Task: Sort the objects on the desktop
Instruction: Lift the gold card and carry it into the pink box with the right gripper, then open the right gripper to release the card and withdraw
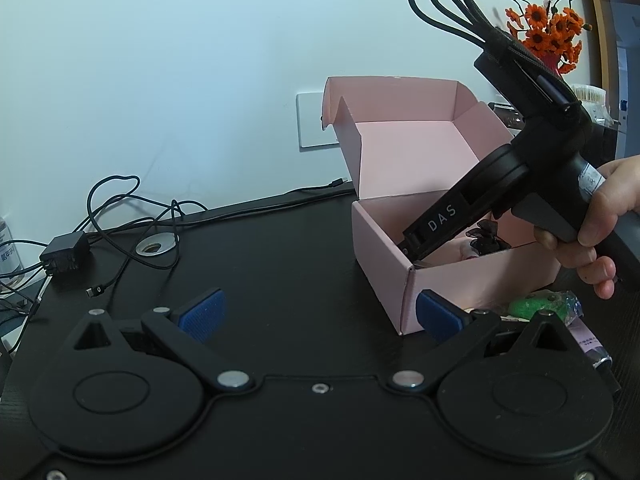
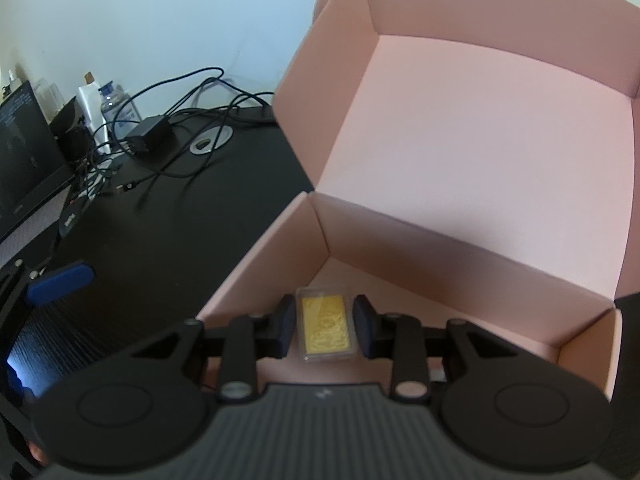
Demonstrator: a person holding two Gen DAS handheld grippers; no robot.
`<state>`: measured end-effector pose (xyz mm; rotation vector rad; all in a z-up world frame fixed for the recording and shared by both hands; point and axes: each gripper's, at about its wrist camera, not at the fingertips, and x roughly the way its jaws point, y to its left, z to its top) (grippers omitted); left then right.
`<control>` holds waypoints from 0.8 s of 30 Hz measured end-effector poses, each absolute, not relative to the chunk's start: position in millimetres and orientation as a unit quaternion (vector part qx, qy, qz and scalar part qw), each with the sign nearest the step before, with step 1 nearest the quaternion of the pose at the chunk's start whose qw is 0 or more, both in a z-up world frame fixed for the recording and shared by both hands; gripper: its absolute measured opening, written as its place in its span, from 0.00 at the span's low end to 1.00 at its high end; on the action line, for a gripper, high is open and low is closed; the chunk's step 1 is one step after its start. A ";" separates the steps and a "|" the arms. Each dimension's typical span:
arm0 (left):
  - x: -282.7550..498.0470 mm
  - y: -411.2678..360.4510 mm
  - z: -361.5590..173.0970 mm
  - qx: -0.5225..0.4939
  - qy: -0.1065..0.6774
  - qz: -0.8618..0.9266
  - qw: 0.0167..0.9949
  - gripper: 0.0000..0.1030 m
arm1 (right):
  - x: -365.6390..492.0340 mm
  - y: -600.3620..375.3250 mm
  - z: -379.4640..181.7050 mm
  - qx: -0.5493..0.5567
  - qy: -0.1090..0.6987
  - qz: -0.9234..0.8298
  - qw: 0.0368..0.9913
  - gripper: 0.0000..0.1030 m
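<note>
On the left of the black desk [image 1: 280, 248] lie tangled black cables [image 1: 120, 216] and a small black power adapter [image 1: 64, 254], near a round metal cable hole [image 1: 155, 246]. The left gripper [image 1: 320, 312] hangs over the bare desk with its blue pads [image 1: 204, 312] spread wide, and nothing is between them. Its right pad is just beside the near corner of the pink cardboard box [image 1: 384, 264].

The box stands open, with its lid raised toward the wall. The right gripper [image 2: 325, 326], held by a hand [image 1: 588, 232], points down into the box near its front left corner. In the right wrist view its two pads stand close on both sides of a flat gold card in a clear case [image 2: 326, 326] and pinch it; the card is inside the box, low over its floor. Whether it touches the floor, I cannot tell. A dark bow-like item [image 1: 486, 236] lies inside too.

On the right, a green wrapped object [image 1: 536, 306] lies on the desk in front of the box, and orange flowers [image 1: 548, 32] stand behind.
</note>
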<state>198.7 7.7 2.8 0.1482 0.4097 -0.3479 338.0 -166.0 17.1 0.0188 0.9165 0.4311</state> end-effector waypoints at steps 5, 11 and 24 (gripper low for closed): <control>198.1 8.1 3.0 0.073 0.202 -0.172 0.962 1.00 | 337.6 -165.4 17.2 0.009 0.438 0.205 0.875 0.31; 197.7 7.5 3.0 0.076 0.201 -0.172 0.961 1.00 | 338.9 -174.2 16.3 0.040 0.439 0.206 0.874 0.31; 199.7 8.1 2.5 0.071 0.204 -0.173 0.961 1.00 | 311.7 -204.5 48.8 0.118 0.371 0.222 0.894 0.91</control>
